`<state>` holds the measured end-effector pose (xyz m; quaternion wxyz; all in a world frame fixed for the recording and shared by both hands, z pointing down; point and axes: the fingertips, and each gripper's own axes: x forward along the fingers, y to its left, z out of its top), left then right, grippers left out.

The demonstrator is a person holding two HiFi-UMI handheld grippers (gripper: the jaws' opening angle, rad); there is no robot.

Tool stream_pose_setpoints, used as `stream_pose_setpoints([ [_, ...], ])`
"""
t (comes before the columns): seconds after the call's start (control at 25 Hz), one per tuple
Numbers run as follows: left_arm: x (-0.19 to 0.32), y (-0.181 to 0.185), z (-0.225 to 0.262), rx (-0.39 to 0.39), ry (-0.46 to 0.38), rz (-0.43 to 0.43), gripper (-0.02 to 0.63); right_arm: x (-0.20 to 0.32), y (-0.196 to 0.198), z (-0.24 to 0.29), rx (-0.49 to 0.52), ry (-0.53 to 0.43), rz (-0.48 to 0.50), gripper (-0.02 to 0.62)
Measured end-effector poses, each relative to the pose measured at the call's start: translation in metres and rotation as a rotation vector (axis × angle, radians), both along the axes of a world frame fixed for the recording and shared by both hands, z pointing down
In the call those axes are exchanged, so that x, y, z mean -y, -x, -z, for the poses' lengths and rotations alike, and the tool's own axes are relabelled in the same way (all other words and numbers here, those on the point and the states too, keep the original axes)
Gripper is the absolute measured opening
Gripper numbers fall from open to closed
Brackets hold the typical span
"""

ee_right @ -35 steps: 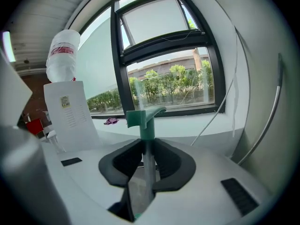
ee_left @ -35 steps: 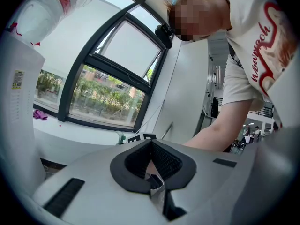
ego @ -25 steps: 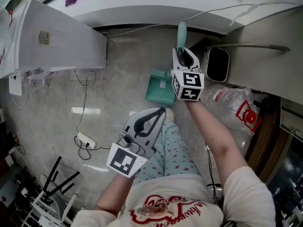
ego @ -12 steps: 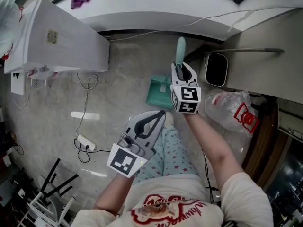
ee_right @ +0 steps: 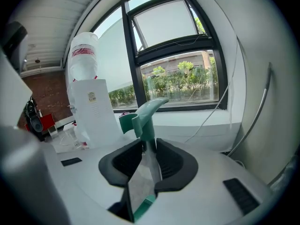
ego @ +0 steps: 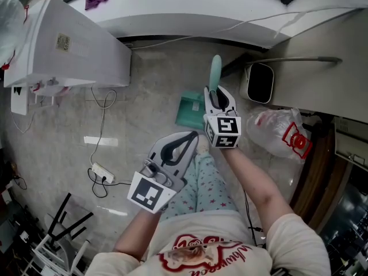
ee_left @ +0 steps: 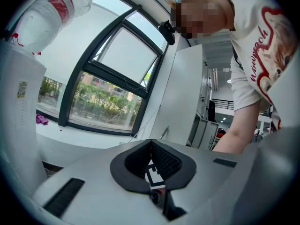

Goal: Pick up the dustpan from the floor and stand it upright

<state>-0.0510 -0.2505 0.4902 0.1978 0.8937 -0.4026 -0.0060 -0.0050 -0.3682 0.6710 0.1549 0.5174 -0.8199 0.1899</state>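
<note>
The teal dustpan [ego: 188, 111] is tilted up on the floor by the person's foot, with its long handle [ego: 215, 71] pointing away from me. My right gripper [ego: 215, 92] is shut on that handle, well above the pan. In the right gripper view the handle [ee_right: 146, 118] runs up between the black pads [ee_right: 168, 161], which press on it from both sides. My left gripper [ego: 192, 135] hangs nearer the person's body, over the knee, apart from the dustpan. Its pads [ee_left: 166, 161] meet at the tips with nothing between them.
A white box-shaped appliance [ego: 75, 50] stands at the left, with a power strip [ego: 103, 173] and cables on the floor below it. A dark bin [ego: 260, 82] and a plastic bag with red print [ego: 284, 134] lie at the right. A metal rack [ego: 63, 223] fills the lower left corner.
My right gripper has carried the dustpan handle back toward the person and a little left in the head view. The pan shifted with it. The left gripper has barely moved.
</note>
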Motion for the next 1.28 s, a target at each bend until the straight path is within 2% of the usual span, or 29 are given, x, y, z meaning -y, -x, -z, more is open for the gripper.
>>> stream_pose_setpoints([
  [0.32,-0.003,0.012,-0.001,0.007,-0.001,0.019,0.02,-0.023,-0.002,0.002,0.022,0.012,-0.015,0.093],
  [0.8,0.005,0.008,-0.002,-0.004,-0.011,-0.002,0.02,-0.016,-0.002,-0.005,0.011,0.048,-0.007,0.096],
  [0.92,0.006,0.006,-0.003,-0.001,-0.011,-0.011,0.021,-0.024,-0.002,-0.007,0.004,0.052,0.03,0.166],
  [1.08,0.006,0.006,-0.005,0.0,-0.008,-0.014,0.021,-0.04,-0.004,-0.004,0.001,0.051,0.068,0.21],
  [1.28,0.009,0.007,-0.003,-0.002,-0.01,-0.02,0.02,-0.055,-0.024,0.021,0.059,0.049,-0.014,0.216],
])
